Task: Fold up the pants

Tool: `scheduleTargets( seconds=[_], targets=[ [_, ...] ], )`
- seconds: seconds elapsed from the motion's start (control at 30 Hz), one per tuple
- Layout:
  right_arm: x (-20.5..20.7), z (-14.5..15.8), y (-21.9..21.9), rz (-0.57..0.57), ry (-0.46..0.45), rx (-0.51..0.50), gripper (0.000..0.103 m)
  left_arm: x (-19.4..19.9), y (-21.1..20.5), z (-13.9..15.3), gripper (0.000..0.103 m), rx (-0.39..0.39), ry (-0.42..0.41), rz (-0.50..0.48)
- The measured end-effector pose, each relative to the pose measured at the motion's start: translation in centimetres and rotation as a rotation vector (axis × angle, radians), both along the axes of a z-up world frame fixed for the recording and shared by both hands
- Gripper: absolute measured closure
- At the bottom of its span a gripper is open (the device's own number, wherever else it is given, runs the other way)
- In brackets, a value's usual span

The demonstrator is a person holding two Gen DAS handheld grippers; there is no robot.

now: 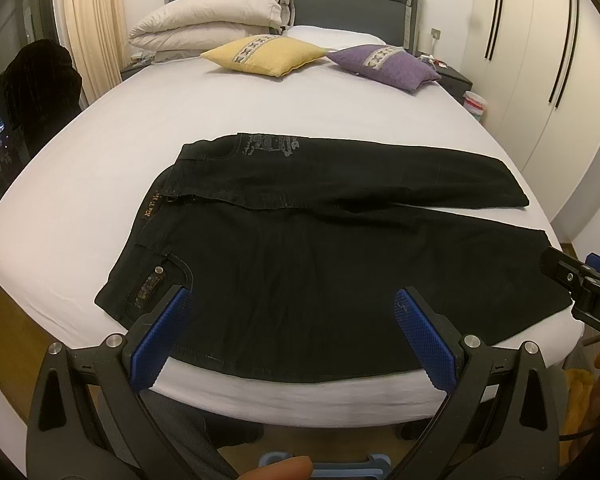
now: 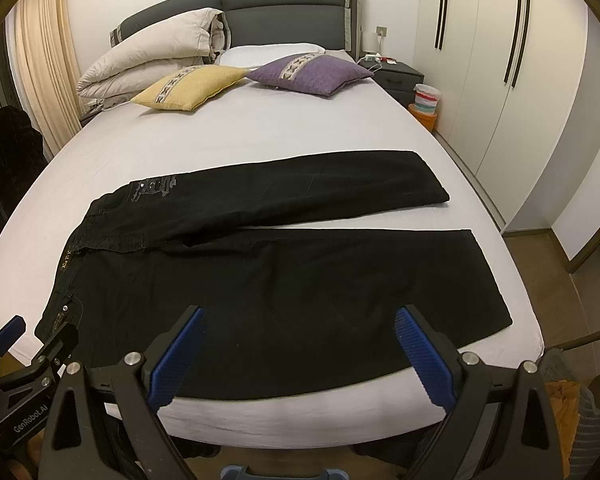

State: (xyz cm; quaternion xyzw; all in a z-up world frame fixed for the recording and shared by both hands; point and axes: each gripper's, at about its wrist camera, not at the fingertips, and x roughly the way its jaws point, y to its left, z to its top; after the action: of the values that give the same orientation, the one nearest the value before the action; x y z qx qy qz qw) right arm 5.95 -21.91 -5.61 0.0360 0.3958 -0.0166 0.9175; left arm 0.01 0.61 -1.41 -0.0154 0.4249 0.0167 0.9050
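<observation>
Black pants (image 1: 320, 248) lie flat on the white bed (image 1: 140, 152), waistband to the left, both legs spread toward the right. They also show in the right wrist view (image 2: 268, 276), with a gap between the two legs. My left gripper (image 1: 294, 300) is open and empty, above the near edge of the pants by the waist. My right gripper (image 2: 298, 320) is open and empty, above the near leg. Each gripper shows at the edge of the other's view: the right one (image 1: 580, 280), the left one (image 2: 28, 344).
A yellow cushion (image 2: 188, 86), a purple cushion (image 2: 310, 72) and a folded duvet (image 2: 156, 60) lie at the head of the bed. A nightstand (image 2: 396, 74) and wardrobe (image 2: 500, 80) stand to the right. A basket (image 2: 588, 408) sits at the lower right.
</observation>
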Motion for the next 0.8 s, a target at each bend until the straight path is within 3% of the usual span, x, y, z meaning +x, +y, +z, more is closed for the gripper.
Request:
scheduleTargets(
  seconds=[0.8],
  targets=[
    [-0.55,-0.55,0.67,0.004,0.005,0.001,0.006,-0.09,-0.07,-0.46,0.0,-0.001,0.01,-0.001]
  ],
)
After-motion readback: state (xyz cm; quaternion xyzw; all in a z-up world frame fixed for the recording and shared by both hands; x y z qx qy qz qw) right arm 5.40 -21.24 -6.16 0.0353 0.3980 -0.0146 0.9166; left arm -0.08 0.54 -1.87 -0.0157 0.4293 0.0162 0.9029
